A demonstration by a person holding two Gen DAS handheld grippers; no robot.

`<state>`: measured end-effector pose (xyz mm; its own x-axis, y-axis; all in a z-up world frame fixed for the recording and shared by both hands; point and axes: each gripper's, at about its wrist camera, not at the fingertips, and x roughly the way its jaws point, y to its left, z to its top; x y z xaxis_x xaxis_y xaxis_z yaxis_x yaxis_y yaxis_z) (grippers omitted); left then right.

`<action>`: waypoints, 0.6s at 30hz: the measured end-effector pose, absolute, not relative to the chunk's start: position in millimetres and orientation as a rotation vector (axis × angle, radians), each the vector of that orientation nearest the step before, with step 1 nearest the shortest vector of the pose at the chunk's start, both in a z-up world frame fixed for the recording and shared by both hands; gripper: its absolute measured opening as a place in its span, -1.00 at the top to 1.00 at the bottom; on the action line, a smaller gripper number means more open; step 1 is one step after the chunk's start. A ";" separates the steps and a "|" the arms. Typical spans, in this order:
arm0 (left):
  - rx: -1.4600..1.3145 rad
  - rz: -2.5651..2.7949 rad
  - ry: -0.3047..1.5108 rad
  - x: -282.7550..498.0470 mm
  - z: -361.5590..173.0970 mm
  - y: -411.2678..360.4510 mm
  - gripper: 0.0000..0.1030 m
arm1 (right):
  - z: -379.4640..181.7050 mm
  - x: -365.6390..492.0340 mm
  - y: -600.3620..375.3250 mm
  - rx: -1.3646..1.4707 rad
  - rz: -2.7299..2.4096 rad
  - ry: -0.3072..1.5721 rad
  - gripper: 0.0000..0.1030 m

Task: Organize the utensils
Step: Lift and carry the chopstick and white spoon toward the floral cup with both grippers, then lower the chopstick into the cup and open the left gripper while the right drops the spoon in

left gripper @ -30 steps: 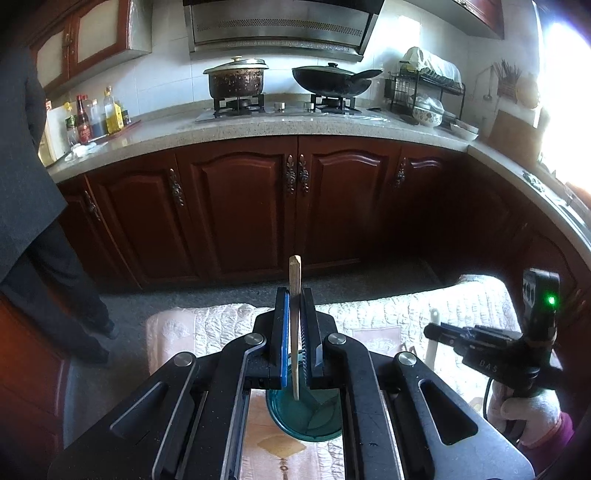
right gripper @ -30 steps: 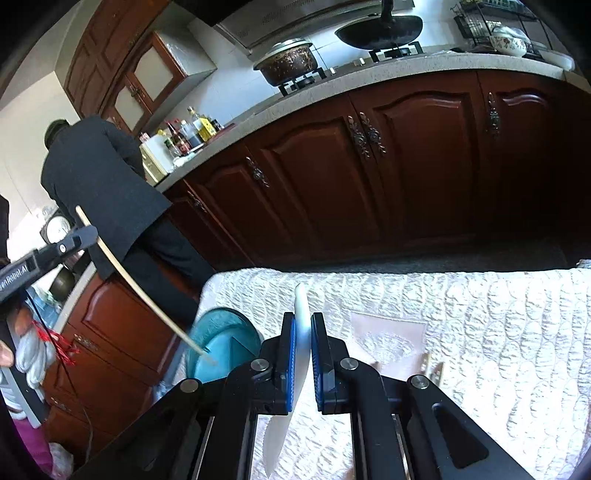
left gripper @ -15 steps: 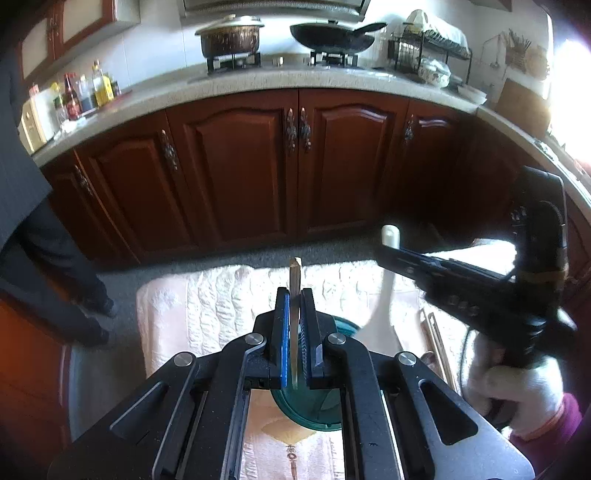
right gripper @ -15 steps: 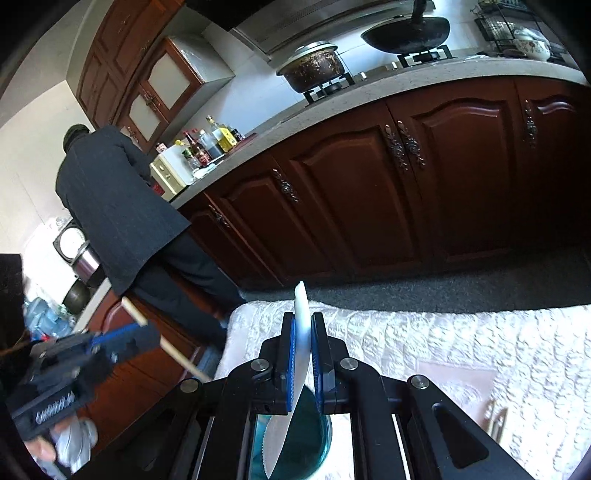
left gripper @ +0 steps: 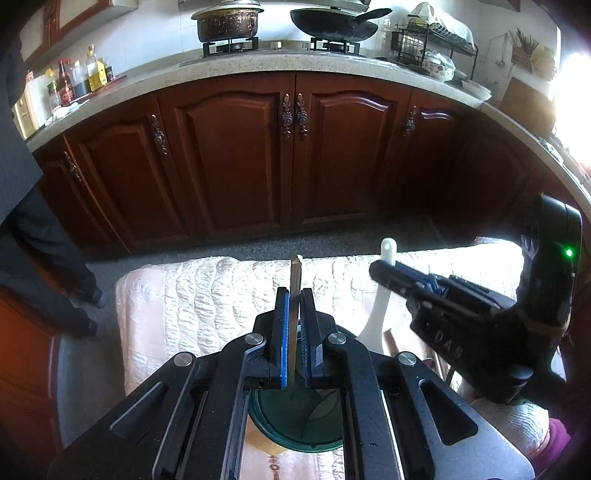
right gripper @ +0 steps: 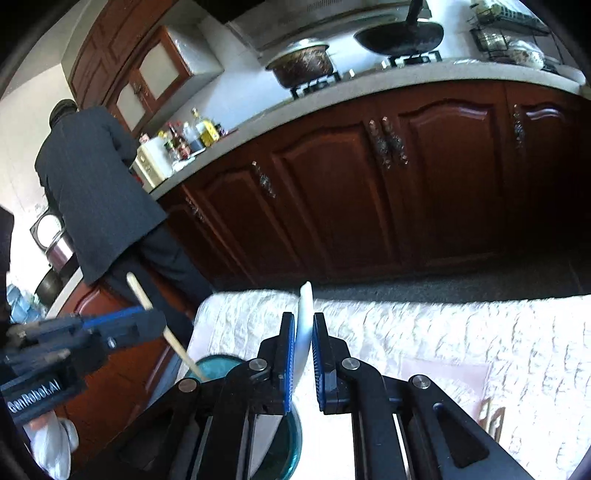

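My left gripper [left gripper: 294,295] is shut on a wooden chopstick [left gripper: 295,269] that points down into a teal glass cup [left gripper: 295,424] below it. My right gripper [right gripper: 303,321] holds a white-handled knife [right gripper: 305,314], blade down at the cup's rim [right gripper: 218,365]; its jaws look slightly parted around the handle. In the left wrist view the right gripper [left gripper: 384,273] sits to the right of the cup with the white handle [left gripper: 386,248] sticking up. In the right wrist view the left gripper [right gripper: 155,321] and chopstick [right gripper: 162,328] are at the left.
A quilted white cloth [left gripper: 207,295] covers the table. More chopsticks [left gripper: 391,343] lie on it right of the cup. Dark wood cabinets [left gripper: 288,155] and a counter with a pot [left gripper: 225,22] stand beyond. A person in dark clothes [right gripper: 96,192] stands at the left.
My right gripper has carried the knife left over to the teal cup and lowered its blade there. My left gripper has tipped down, keeping the chopstick in the cup.
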<state>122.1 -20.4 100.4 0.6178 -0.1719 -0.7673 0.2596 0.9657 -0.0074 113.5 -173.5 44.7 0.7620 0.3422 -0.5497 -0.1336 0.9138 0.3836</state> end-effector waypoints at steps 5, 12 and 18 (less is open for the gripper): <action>0.109 -0.244 0.869 122.2 100.1 -20.8 0.92 | 43.7 113.7 -168.8 0.335 0.263 0.655 0.84; 0.110 -0.239 0.885 124.2 95.3 -17.7 0.92 | 33.9 105.5 -160.9 0.328 0.275 0.669 0.82; 0.106 -0.239 0.888 122.4 93.2 -16.4 0.92 | 49.1 106.6 -165.5 0.271 0.240 0.626 0.83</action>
